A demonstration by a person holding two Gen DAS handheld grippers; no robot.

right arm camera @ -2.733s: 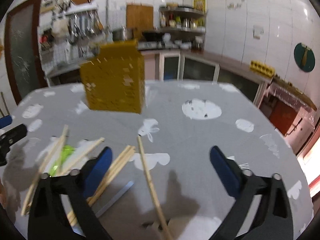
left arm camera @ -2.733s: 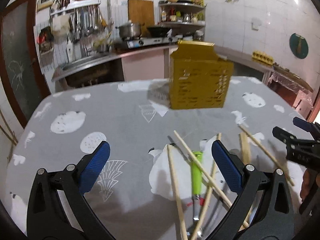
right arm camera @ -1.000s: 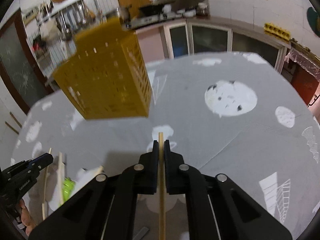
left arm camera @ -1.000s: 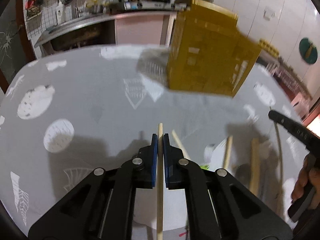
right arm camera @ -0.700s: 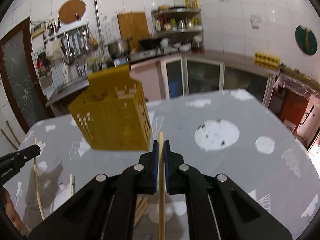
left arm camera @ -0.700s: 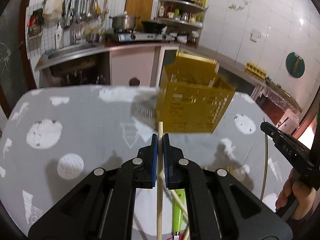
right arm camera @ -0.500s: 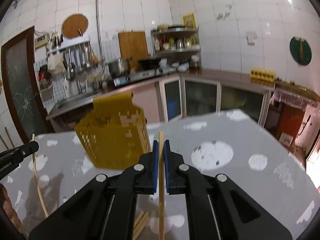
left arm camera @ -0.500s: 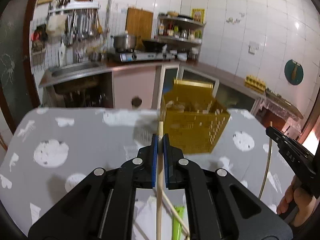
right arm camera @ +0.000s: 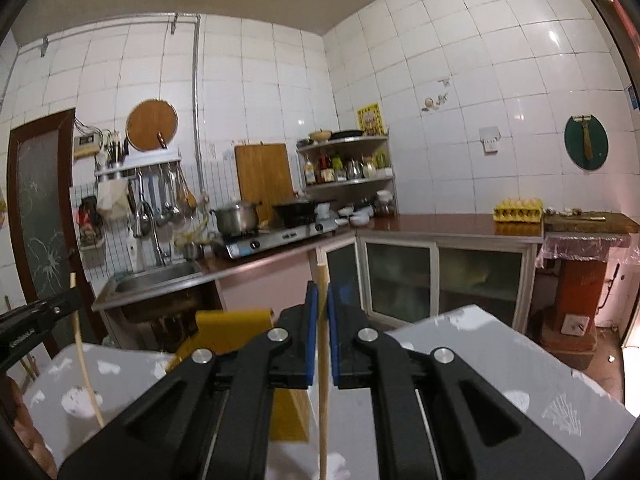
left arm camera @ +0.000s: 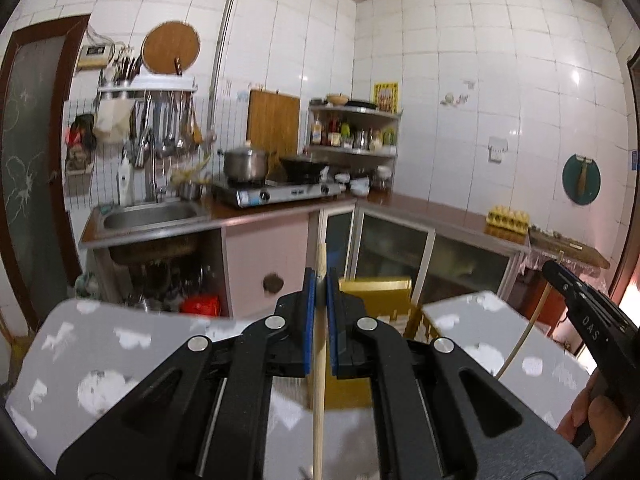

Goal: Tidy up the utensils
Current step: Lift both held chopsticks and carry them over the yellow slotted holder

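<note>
The table point(left arm camera: 100, 344), under a grey cloth with white patches, is the largest thing in front of both cameras, and the yellow utensil holder point(left arm camera: 376, 288) standing on it serves as the landmark. It is a perforated, open-topped box, mostly hidden behind the gripper bodies in both wrist views. Nearer the camera than the holder, and above its rim, the left gripper point(left arm camera: 320, 280) is clenched on a wooden chopstick point(left arm camera: 319, 380) that stands nearly upright between the blue pads, with its top end just clear above them. The right gripper point(right arm camera: 322, 292) is likewise clenched on a second chopstick point(right arm camera: 322, 400), upright, on the holder's right side. Each stick hangs down well below its pads. These sticks look light, stiff and smooth, so a pinch near one end probably lets the long free end swing or pivot. A hold closer to the middle would likely steady it. The holder's top opening is the only way in, and its thin walls could catch a tilted tip. Around the holder the cloth looks open on both sides, but the two grippers are close together, so the sticks could clash if both go in at once.
</note>
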